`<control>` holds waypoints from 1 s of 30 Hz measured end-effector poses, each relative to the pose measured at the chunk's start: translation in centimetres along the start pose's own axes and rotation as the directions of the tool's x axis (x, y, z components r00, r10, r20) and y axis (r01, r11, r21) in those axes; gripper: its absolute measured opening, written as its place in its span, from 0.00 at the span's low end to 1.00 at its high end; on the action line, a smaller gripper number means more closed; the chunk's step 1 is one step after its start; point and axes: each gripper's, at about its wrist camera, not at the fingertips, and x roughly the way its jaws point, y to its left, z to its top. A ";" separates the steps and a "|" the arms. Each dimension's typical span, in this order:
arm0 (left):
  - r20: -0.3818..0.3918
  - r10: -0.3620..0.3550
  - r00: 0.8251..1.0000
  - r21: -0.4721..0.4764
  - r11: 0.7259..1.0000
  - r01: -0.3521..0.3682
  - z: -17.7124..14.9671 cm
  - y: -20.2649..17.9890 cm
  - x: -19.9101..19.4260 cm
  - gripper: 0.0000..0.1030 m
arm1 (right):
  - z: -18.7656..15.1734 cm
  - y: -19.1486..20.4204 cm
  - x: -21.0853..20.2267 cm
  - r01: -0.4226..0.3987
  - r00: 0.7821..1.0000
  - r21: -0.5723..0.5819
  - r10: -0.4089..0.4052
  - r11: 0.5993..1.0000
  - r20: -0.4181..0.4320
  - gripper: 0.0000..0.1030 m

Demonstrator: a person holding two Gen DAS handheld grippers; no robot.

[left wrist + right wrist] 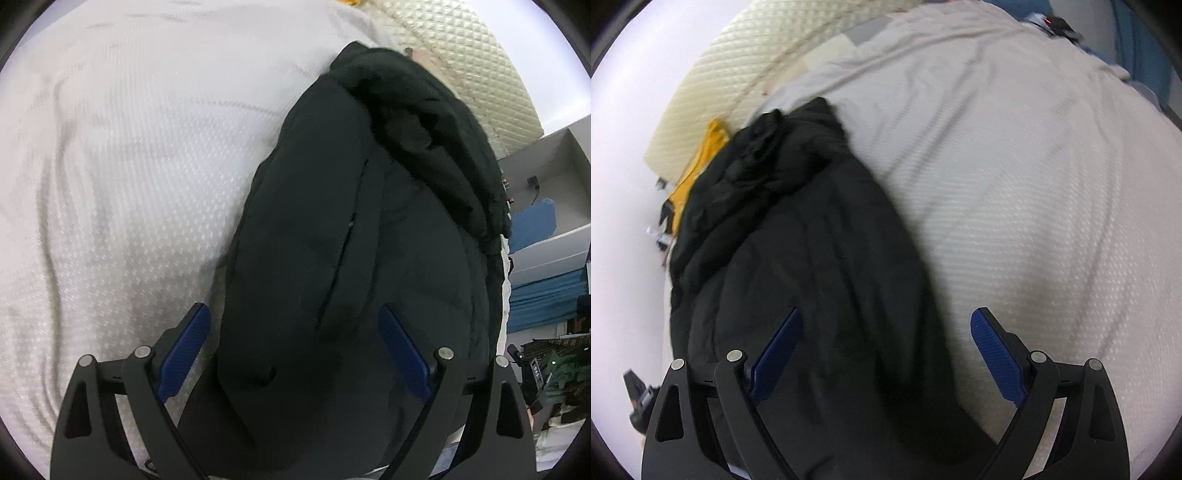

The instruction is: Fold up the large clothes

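A large black padded jacket [354, 236] lies on a white textured bedsheet [129, 166], folded lengthwise, with its fleecy hood or collar bunched at the far end. My left gripper [293, 317] is open and empty, hovering over the jacket's near end; its left pad is over the sheet. In the right wrist view the same jacket [798, 258] fills the left and middle. My right gripper [886, 321] is open and empty above the jacket's right edge, its right pad over the bedsheet [1034, 184].
A cream quilted headboard [454, 55] stands beyond the jacket. A yellow garment [701, 158] lies past the jacket's far left side. Blue cloth and shelves [543, 258] stand off the bed's right edge. A small dark device [1056, 24] lies at the sheet's far corner.
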 end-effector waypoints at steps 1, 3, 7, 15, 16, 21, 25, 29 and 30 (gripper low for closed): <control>-0.012 -0.011 1.000 -0.011 1.000 0.011 0.0 0.2 0.3 0.90 | 0.0 -0.6 0.5 -0.021 1.000 0.030 0.022 0.999 -0.022 0.90; -0.033 -0.027 0.999 -0.027 0.999 0.026 -0.1 0.5 1.0 0.90 | -0.2 -1.3 1.4 -0.072 0.995 0.082 0.078 0.994 -0.065 0.89; -0.043 -0.021 0.999 -0.020 1.000 0.020 -0.2 0.2 1.4 0.90 | -0.8 -2.3 3.2 -0.124 0.980 0.160 0.147 0.979 -0.137 0.89; -0.055 -0.012 0.998 -0.015 1.000 0.011 -0.1 -0.4 2.5 0.90 | -1.4 -2.4 5.0 -0.234 0.936 0.234 0.284 0.944 -0.209 0.60; -0.056 -0.014 0.998 -0.015 1.000 0.013 -0.1 -0.4 2.6 0.90 | -1.4 -1.9 5.1 -0.264 0.924 0.226 0.313 0.938 -0.220 0.60; -0.056 -0.012 0.998 -0.012 1.000 0.011 -0.1 -0.8 3.0 0.90 | -1.5 0.6 4.4 -0.376 0.886 0.154 0.403 0.914 -0.228 0.62; -0.055 -0.003 0.998 -0.001 1.000 0.003 -0.2 -1.4 3.4 0.90 | -1.8 0.6 4.4 -0.335 0.908 0.150 0.362 0.930 -0.213 0.62; -0.056 -0.003 0.998 0.002 1.000 0.003 -0.3 -2.2 3.9 0.89 | -1.8 -0.7 4.7 -0.243 0.941 0.181 0.277 0.953 -0.195 0.74; -0.056 -0.005 0.998 0.000 1.000 0.005 -0.4 -2.3 4.0 0.89 | -1.9 -1.1 4.7 -0.230 0.945 0.192 0.266 0.954 -0.188 0.77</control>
